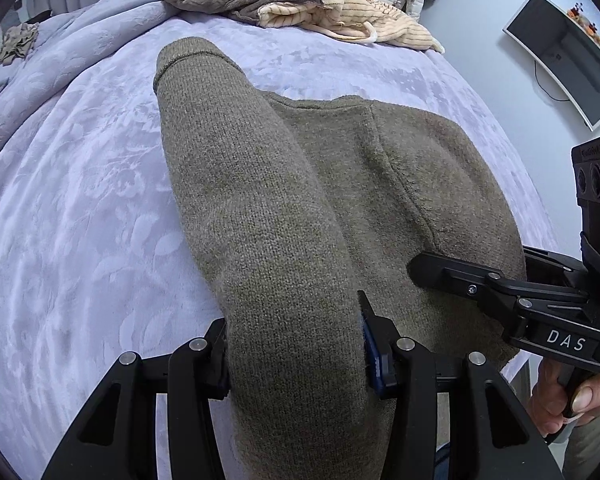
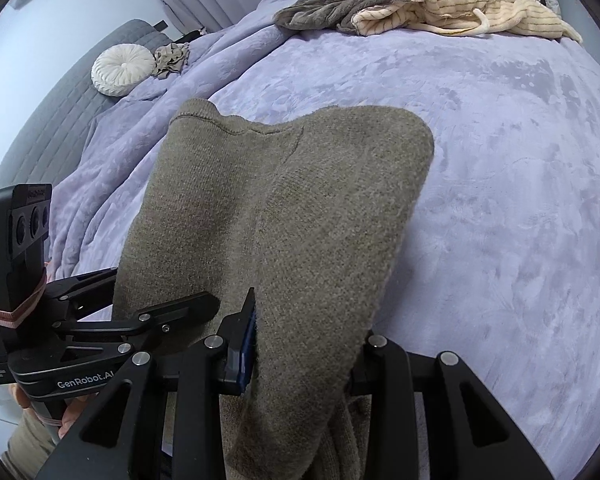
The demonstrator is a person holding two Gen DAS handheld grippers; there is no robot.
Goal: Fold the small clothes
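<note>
An olive-brown knit sweater (image 1: 340,184) lies on the lilac bed cover (image 1: 80,200), its near edge lifted. My left gripper (image 1: 296,356) is shut on a thick roll of the sweater's left side. My right gripper (image 2: 304,356) is shut on the sweater's right near edge (image 2: 300,240). Each gripper shows in the other's view: the right one (image 1: 460,276) at the right, the left one (image 2: 172,312) at the left. The sweater's far hem rests on the bed.
A heap of cream striped and grey-brown clothes (image 2: 420,12) lies at the far side of the bed. A small beige garment (image 2: 172,58) and a round white cushion (image 2: 122,70) lie at the far left. A monitor (image 1: 564,60) hangs on the wall to the right.
</note>
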